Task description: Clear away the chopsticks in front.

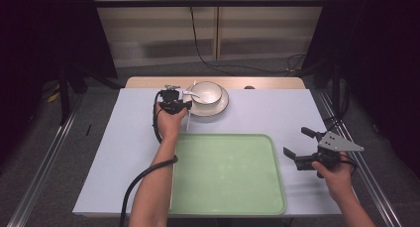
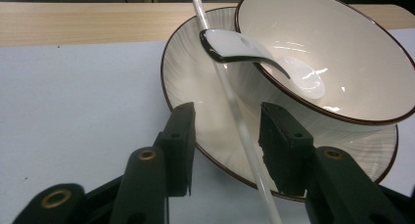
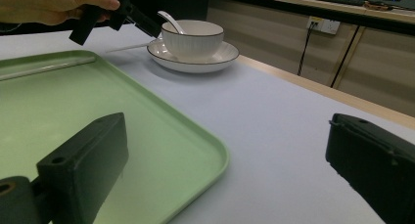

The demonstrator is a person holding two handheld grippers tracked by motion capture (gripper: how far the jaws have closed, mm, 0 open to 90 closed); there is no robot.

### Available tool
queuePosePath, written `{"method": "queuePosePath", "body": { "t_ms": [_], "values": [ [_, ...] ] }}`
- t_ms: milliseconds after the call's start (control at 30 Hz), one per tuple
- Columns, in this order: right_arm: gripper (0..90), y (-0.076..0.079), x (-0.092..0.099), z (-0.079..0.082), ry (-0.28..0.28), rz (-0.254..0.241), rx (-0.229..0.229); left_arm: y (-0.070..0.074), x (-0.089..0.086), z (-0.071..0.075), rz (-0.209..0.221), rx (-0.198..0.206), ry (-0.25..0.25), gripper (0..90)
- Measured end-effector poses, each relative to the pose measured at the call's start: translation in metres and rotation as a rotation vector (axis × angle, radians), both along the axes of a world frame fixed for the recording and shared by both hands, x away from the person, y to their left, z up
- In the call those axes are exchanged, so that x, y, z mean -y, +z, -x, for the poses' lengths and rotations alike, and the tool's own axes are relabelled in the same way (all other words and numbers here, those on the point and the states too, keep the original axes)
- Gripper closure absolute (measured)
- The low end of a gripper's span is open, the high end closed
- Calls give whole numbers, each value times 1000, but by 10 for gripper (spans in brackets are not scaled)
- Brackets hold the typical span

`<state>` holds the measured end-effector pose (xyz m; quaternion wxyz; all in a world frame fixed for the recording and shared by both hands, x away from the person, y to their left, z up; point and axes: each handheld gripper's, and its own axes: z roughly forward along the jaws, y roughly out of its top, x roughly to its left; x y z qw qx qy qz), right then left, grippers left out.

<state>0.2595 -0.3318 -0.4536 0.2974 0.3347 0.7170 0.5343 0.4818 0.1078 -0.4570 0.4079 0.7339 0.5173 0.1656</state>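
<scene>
left tongs: astride white chopstick on plate, pads not touching
right tongs: wide open, empty, beside green tray

Bowl: cream-white, thin dark brown rim line.
Plate: cream-white, faint radial ribbing, dark brown edge.
Spoon: white, dark edge.
Chopstick: translucent white.
Tray: pale green.
Table cover: pale lavender-grey.
Gripper jaws: black.
</scene>
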Motion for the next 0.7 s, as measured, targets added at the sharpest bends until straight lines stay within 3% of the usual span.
{"method": "queuePosePath", "body": {
  "t_ms": [167,233,400,500,533,700],
  "values": [
    [17,0,0,0,-2,1,0,-3,2,-3,-3,-15,7,634],
    [16,0,0,0,-2,-2,-1,-4,3,-3,20,-26,12,644],
    [17,0,0,1,5,4,-6,-4,6,-5,0,-38,12,677],
    [17,0,0,0,1,2,-5,-5,11,-5,24,-48,32,721],
    [17,-1,0,0,1,2,-5,-5,10,-6,-1,-56,16,727],
    [17,-1,0,0,4,7,0,-5,13,-6,26,-87,45,758]
  ]
}}
